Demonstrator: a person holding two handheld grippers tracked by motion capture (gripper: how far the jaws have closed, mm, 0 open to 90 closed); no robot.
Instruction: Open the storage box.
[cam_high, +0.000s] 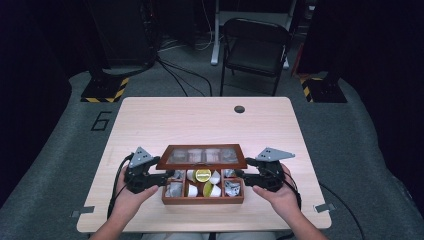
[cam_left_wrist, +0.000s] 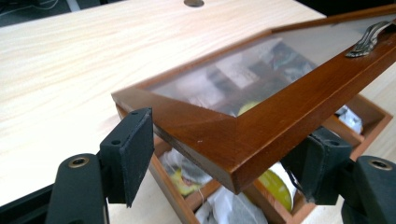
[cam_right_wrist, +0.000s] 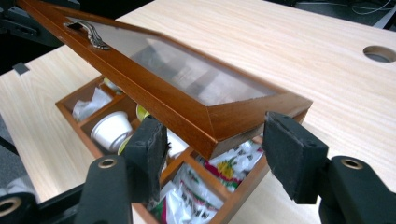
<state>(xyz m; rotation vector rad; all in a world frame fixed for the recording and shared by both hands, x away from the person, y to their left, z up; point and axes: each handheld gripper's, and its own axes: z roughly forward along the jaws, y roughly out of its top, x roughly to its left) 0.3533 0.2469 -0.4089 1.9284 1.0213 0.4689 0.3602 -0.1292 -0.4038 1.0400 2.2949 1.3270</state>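
Wooden and glazed, the lid (cam_high: 202, 156) of the box (cam_high: 202, 198) stood raised at its front edge, tilted up over the open compartments of tea bags (cam_right_wrist: 191, 196) and small white cups (cam_right_wrist: 112, 129). It looked stiff and moderately heavy, its polished frame likely slippery, and the clear pane seemed fragile, so the wooden corners were the safest hold. In the left gripper view one front corner lay between the fingers (cam_left_wrist: 128, 151) of the left gripper (cam_left_wrist: 224, 163), which stood apart without pressing on it. In the right gripper view the other corner sat between the spread fingers (cam_right_wrist: 147, 156) of the right gripper (cam_right_wrist: 217, 156), again with no clamping visible. A metal handle (cam_left_wrist: 369, 39) sat mid-edge, beyond both sets of fingers. Box and lid rested near the table's (cam_high: 200, 117) front.
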